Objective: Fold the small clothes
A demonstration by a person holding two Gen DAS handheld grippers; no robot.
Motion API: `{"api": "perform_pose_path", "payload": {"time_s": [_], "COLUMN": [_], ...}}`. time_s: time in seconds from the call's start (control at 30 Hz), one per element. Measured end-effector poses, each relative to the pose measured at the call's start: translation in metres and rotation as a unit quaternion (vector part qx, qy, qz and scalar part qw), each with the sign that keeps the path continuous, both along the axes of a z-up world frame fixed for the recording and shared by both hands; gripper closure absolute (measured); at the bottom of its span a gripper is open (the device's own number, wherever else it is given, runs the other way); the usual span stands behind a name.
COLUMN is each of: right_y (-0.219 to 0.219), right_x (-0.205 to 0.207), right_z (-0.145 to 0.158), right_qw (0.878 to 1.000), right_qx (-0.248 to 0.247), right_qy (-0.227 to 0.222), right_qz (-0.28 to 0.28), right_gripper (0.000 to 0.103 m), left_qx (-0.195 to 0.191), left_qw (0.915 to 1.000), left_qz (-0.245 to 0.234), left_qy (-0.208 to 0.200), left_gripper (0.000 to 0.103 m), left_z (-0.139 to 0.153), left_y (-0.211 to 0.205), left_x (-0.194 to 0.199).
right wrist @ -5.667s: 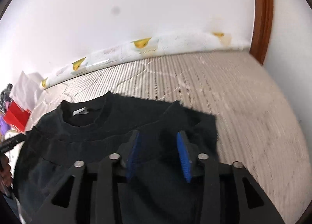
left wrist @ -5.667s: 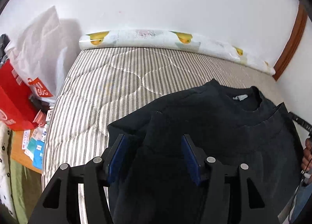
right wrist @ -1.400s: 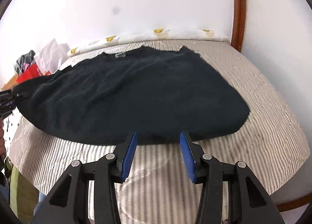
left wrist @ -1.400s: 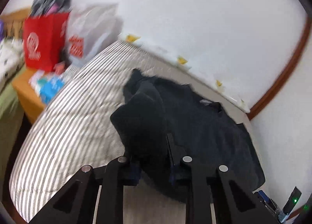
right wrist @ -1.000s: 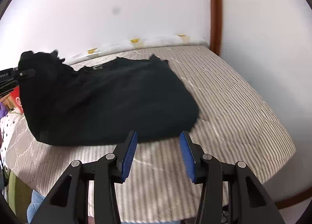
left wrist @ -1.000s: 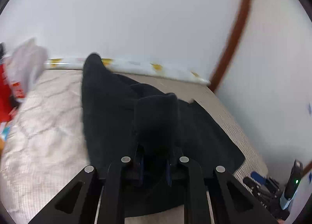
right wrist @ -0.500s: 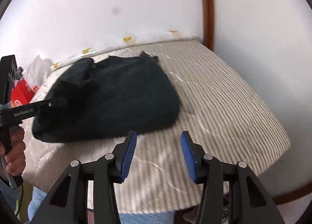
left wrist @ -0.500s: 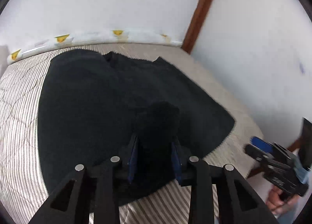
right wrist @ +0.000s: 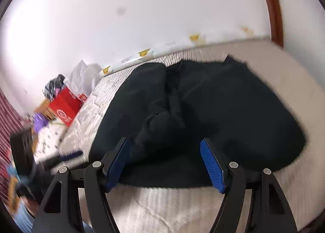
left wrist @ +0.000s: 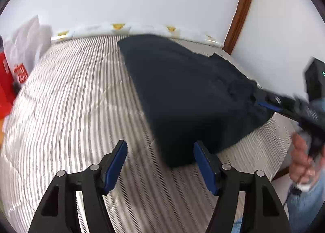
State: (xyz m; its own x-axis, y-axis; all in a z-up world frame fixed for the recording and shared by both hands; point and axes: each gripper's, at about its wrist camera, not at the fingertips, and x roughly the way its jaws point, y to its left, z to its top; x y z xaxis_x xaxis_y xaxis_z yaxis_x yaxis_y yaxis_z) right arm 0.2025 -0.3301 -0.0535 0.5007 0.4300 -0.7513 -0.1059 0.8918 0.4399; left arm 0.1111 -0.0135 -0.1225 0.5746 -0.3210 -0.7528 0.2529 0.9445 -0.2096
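Black knit fabric, the shirt (left wrist: 182, 91) lies on the striped mattress (left wrist: 67, 95), folded over on itself toward the mattress's right side, with a bunched sleeve or fold heaped along its middle in the right wrist view. Your left claw (left wrist: 160, 164) stands wide apart and empty, just short of the shirt's near corner. Your right claw (right wrist: 164, 164) is also spread apart, its blue pads flanking the near hem without clamping it.

The risk, as I judge it: that soft lump in the middle may get trapped if you fold across it, leaving a crooked, thick bundle. Pinching only the top layer could also drag the fold open.

Its long axis runs from the near hem away toward the wall, the neck end pointing at the patterned bolster (left wrist: 121, 28).
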Motion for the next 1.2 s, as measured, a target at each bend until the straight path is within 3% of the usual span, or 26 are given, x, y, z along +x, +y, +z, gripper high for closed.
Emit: {"api": "perform_pose_path", "payload": {"time_s": [0.17,0.33,0.37,0.5,0.8,1.0,1.07,1.2], "right_y": [0.026,0.039,0.039,0.035,-0.014,-0.093,-0.117,-0.137], "right_x": [0.034,0.061,0.063,0.063,0.055,0.032,0.024,0.014], "right_z": [-0.023,-0.037,-0.035,-0.018,0.027,0.036,0.027,-0.004], "right_qw": [0.999,1.000,1.000,0.999,0.990,0.977,0.978,0.979], "right_qx": [0.004,0.000,-0.008,-0.017,-0.066,-0.124,-0.123,-0.134], "right_qy": [0.032,0.022,0.013,-0.033,-0.119,-0.144,-0.127,-0.100], "right_qz": [-0.015,-0.019,-0.016,0.006,-0.028,-0.098,-0.109,-0.112], "right_gripper": [0.033,0.063,0.075,0.083,0.087,0.088,0.089,0.089], "left_qx": [-0.017,-0.034,-0.041,-0.043,0.043,0.016,-0.003,0.000], "left_qw": [0.9998,0.9990,0.9986,0.9989,0.9990,0.9998,0.9998,0.9994], "left_qz": [-0.007,-0.020,-0.020,-0.005,0.010,0.000,-0.018,-0.034], "left_qy": [0.012,0.023,0.027,0.016,0.002,0.007,0.010,-0.002], "left_gripper": [0.035,0.035,0.035,0.031,0.028,0.028,0.027,0.029], "left_z": [-0.014,-0.022,-0.025,-0.028,-0.027,-0.025,-0.024,-0.020], "left_y": [0.000,-0.025,-0.030,-0.049,-0.090,-0.092,-0.097,-0.113], "left_x": [-0.003,0.011,0.013,0.020,0.024,0.024,0.024,0.021]}}
